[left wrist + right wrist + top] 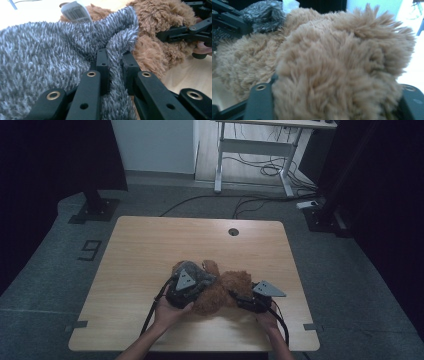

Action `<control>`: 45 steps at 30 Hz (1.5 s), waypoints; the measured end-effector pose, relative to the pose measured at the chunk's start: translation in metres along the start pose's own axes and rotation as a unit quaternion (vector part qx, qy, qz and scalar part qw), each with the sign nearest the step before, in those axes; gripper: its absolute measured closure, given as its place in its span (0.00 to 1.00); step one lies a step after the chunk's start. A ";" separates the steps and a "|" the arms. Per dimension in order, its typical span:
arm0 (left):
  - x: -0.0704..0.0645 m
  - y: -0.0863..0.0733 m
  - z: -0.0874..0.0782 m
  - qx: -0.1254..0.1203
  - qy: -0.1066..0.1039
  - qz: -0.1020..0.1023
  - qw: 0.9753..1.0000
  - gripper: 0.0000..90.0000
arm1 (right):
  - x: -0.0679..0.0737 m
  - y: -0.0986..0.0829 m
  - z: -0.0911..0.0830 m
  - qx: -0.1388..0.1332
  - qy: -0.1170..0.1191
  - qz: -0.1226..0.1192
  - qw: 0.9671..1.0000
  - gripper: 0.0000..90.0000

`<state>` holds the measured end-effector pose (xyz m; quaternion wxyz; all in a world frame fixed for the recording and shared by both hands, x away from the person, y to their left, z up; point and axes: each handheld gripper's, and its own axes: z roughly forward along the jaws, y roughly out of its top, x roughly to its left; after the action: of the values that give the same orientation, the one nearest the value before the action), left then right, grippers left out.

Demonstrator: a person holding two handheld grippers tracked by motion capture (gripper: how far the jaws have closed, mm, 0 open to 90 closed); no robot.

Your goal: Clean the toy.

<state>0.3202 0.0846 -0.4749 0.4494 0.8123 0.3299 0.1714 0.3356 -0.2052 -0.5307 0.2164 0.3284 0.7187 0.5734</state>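
Brown teddy bear [222,292] lies near the table's [140,250] front edge, between both grippers. The left gripper [115,68] pinches its grey fuzzy garment [50,50]; the right gripper [337,100] clamps its brown fur.

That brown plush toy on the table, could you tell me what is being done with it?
A person is working on the brown plush toy at the near side of the wooden table with two handheld grippers. The left gripper is shut on a fold of the grey fuzzy garment that lies over the toy. The right gripper grips the toy's brown fur from the other side, holding it.
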 end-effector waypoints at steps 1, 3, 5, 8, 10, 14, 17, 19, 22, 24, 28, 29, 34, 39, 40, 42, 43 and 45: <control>0.000 0.000 0.000 0.000 0.000 0.000 1.000 0.89 | 0.000 0.001 -0.002 0.004 0.001 0.001 1.000 0.31; -0.003 -0.004 -0.002 -0.006 -0.002 -0.001 1.000 0.89 | 0.000 0.003 -0.004 0.008 -0.002 0.002 1.000 0.26; -0.007 -0.009 -0.004 -0.014 0.001 -0.002 1.000 0.89 | -0.001 0.011 -0.006 0.021 0.001 0.013 1.000 0.16; -0.007 -0.012 -0.006 -0.020 0.000 -0.007 1.000 0.89 | -0.004 0.020 -0.003 0.039 0.009 0.027 0.999 0.10; -0.007 -0.014 -0.006 -0.023 -0.002 -0.009 1.000 0.89 | -0.006 0.022 0.001 0.050 0.014 0.036 0.998 0.08; -0.010 -0.018 -0.008 -0.027 -0.004 -0.009 1.000 0.89 | -0.007 0.017 0.002 0.059 0.026 0.043 0.997 0.17; -0.013 -0.020 -0.009 -0.029 -0.007 -0.009 1.000 0.89 | -0.005 0.011 -0.006 0.057 0.031 0.029 0.997 0.30; -0.020 -0.020 -0.011 -0.029 -0.003 0.001 1.000 0.89 | -0.001 0.007 -0.010 0.051 0.029 0.020 0.998 0.37; -0.024 -0.008 -0.015 -0.023 -0.008 0.003 1.000 0.88 | 0.005 0.000 -0.015 0.040 0.019 0.006 0.999 0.43; -0.026 0.006 -0.017 -0.023 -0.010 0.006 1.000 0.88 | 0.005 -0.003 -0.018 0.032 0.011 0.004 0.999 0.45; -0.038 0.042 -0.011 -0.034 -0.026 0.021 0.999 0.87 | 0.007 -0.005 -0.018 0.023 -0.003 -0.003 1.000 0.45; -0.038 0.042 -0.011 -0.034 -0.026 0.021 0.999 0.87 | 0.007 -0.005 -0.018 0.023 -0.003 -0.003 1.000 0.45; -0.074 0.082 0.021 -0.029 -0.043 0.067 0.996 0.87 | 0.014 -0.006 -0.019 0.022 -0.019 -0.028 0.999 0.45; -0.081 0.075 0.071 0.025 -0.057 0.063 0.996 0.87 | 0.017 -0.008 -0.020 0.023 -0.032 -0.044 0.998 0.45; -0.079 0.071 0.071 0.019 -0.061 0.056 0.996 0.87 | 0.017 -0.008 -0.019 0.028 -0.038 -0.046 0.998 0.45; -0.074 0.066 0.067 0.013 -0.059 0.052 0.997 0.87 | 0.018 -0.010 -0.019 0.027 -0.038 -0.048 0.998 0.45; -0.072 0.064 0.064 0.012 -0.053 0.055 0.997 0.88 | 0.019 -0.009 -0.019 0.028 -0.040 -0.052 0.997 0.46; -0.070 0.061 0.061 0.010 -0.043 0.057 0.997 0.88 | 0.020 -0.009 -0.018 0.031 -0.043 -0.055 0.997 0.46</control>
<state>0.3283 -0.0244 -0.4548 0.4443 0.8410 0.2651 0.1579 0.3073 -0.2044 -0.5332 0.2683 0.3188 0.7430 0.5237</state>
